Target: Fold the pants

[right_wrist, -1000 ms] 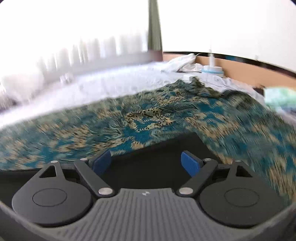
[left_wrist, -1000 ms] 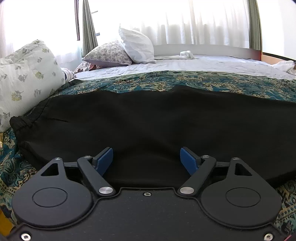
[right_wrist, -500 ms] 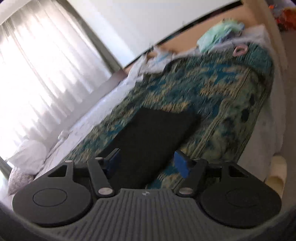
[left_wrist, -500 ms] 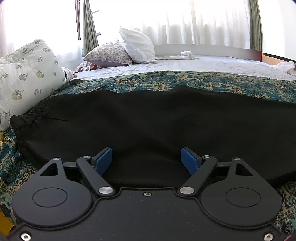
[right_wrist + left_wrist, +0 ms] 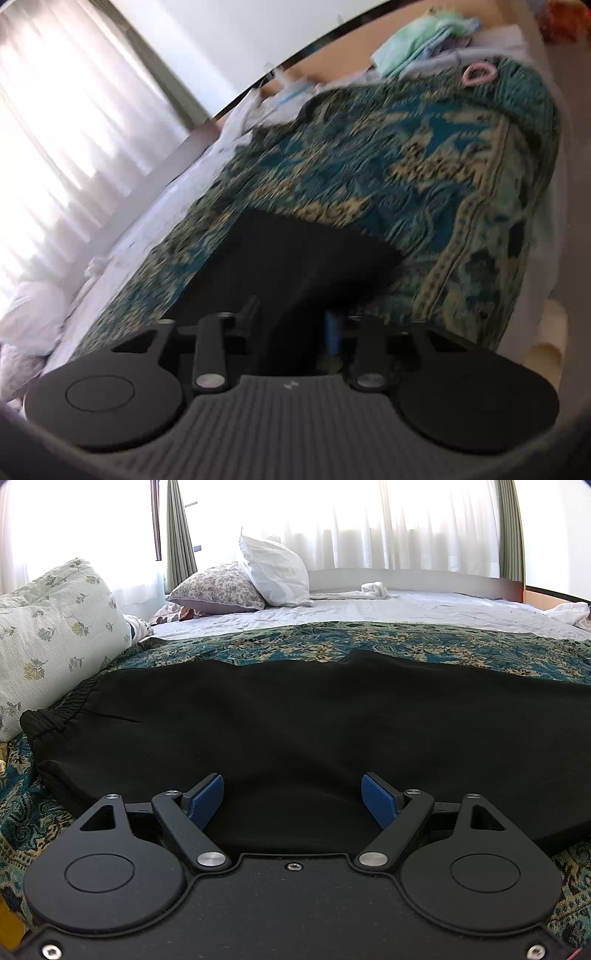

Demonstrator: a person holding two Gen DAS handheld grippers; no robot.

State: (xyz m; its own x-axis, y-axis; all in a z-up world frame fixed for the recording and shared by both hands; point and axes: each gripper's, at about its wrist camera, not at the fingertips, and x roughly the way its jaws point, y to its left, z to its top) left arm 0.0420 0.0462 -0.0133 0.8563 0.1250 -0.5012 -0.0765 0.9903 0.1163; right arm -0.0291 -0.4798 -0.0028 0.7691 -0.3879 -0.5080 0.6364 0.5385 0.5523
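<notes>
- Black soft-fabric pants (image 5: 314, 731) lie flat across the teal-and-gold patterned bedspread (image 5: 332, 642), already laid leg over leg as far as I can judge; ribbed waistband (image 5: 70, 701) at the left end, just beside the pale floral pillow (image 5: 48, 627)
- My left gripper (image 5: 293, 797) hovers over the near edge of the cloth, blue pads (image 5: 207, 797) spread wide, nothing between them
- My right gripper (image 5: 295, 328) sits at the leg-end of the pants (image 5: 295, 266); fingers drawn close, dark cloth running into the narrow gap; the view is smeared, so I judge it clamped on the pants but cannot confirm how many layers are caught
- Risk: if only the top layer is pinched, lifting the hem toward the waistband would peel the legs apart; cause, a shallow bite on slippery cloth
- Risk: the bedspread may be nipped with the hem and ride up with it; cause, pads closing low against the bed
- Risk: a skewed fold if the right hand carries across with the left end unpinned; the cloth can slide
- Edges: bedspread drops off the bed (image 5: 517, 258) just right of the hem; little margin that way
- Open room: bare bedspread and white sheet (image 5: 369, 605) beyond the pants; stacked pillows (image 5: 251, 579) and the floral pillow crowd the waistband end
</notes>
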